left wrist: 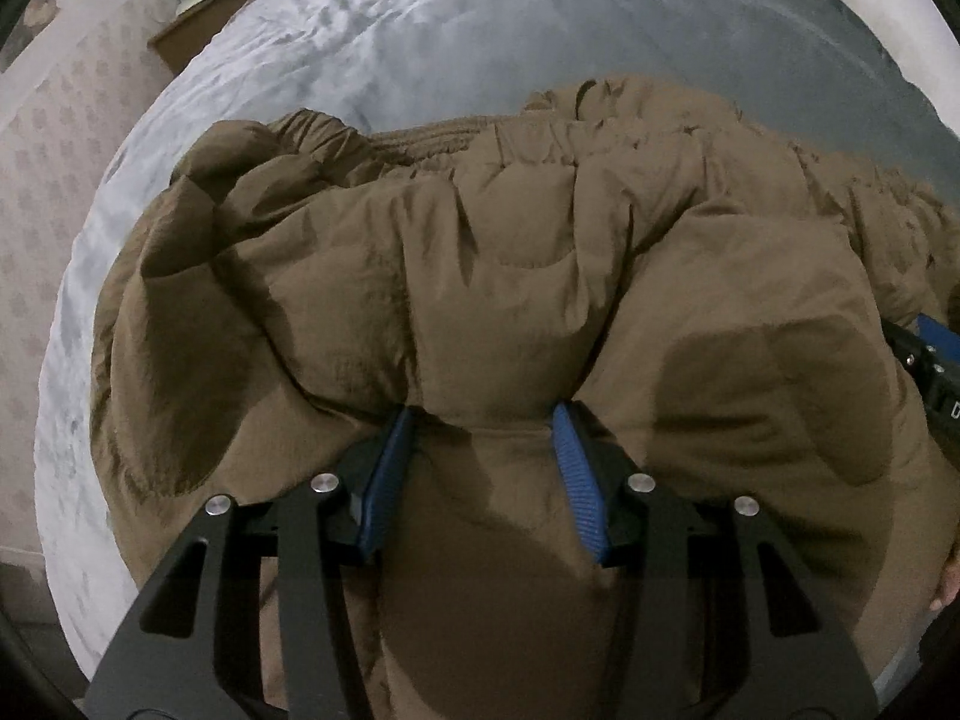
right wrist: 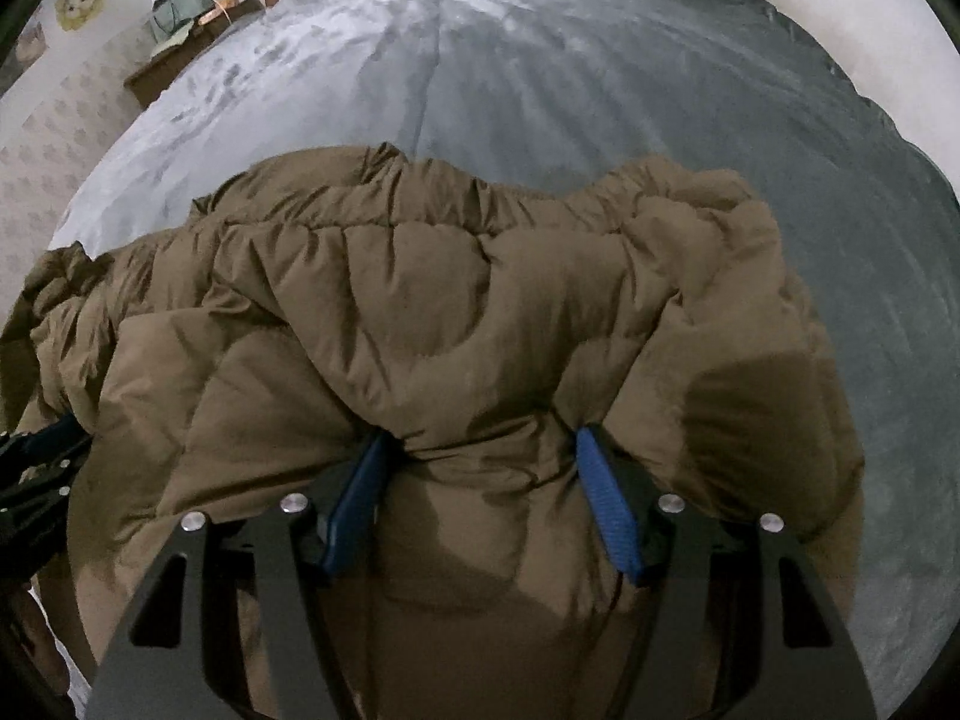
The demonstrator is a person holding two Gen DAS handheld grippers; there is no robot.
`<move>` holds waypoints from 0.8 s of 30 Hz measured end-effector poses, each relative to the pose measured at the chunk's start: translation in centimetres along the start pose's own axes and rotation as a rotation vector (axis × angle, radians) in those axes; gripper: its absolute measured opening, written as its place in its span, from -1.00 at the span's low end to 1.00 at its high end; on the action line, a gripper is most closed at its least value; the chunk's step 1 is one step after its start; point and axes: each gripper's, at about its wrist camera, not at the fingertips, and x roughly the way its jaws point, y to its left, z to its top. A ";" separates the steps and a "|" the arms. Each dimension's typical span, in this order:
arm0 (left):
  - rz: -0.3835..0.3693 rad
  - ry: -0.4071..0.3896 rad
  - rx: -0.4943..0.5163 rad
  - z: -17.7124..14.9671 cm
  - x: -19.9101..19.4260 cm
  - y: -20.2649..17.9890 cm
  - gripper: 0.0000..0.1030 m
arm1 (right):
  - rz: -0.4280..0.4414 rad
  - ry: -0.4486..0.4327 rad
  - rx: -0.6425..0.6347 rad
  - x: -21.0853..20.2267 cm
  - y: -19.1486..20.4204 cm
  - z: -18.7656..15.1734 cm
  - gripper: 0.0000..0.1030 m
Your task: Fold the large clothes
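Jacket: brown puffer jacket [left wrist: 510,276], lying on the grey bed cover [left wrist: 372,30], bunched, near the bed's close edge. Elastic hem band runs along its far side.

Long axis: runs left-right across both views, crosswise to the way the tongs point.

Left gripper [left wrist: 483,414]: pinching a thick roll of jacket. Both blue pads [left wrist: 576,468] dig into the fabric, which bulges between and over the tips. Not fully pressed together; padding fills the gap.

Right gripper [right wrist: 480,438]: same, clamped on a fat fold, pads sunk into the cloth, jaws held fairly wide by the padding.

Spacing: the two grips sit side by side along the near edge. Right gripper shows at the right rim of the left view, left gripper at the left rim of the right view.

Where the jacket lies from the tongs: ahead and below. Both point steeply down; the bulk spreads away from the tips toward the hem.

Nearer hand: neither, each holds its own end. Left side has more loose cloth, a sleeve lump [left wrist: 198,228] past its grip.

Step, my read: near edge gripped at two points, likely to be carried over toward the far hem.

Risk: slippery puffy shell, fold may slip out of one pinch and skew.

Background: wooden nightstand [right wrist: 180,66] by the wall, far left.
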 end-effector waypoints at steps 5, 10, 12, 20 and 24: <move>0.006 0.011 0.014 0.4 0.5 -1.3 -0.05 | 0.004 0.025 0.002 1.0 0.0 0.4 0.27; 0.011 0.014 0.027 0.7 0.8 -1.8 -0.05 | -0.009 0.054 -0.002 2.0 0.3 1.0 0.29; 0.015 0.014 0.033 1.1 -0.1 -2.0 -0.05 | -0.016 0.059 -0.006 2.3 0.4 1.2 0.30; 0.023 0.013 0.057 1.6 0.5 -3.1 -0.05 | -0.035 0.052 -0.018 2.6 0.7 1.2 0.31; 0.003 -0.001 0.056 1.6 0.7 -2.5 -0.05 | -0.021 0.050 -0.022 2.4 0.7 1.1 0.33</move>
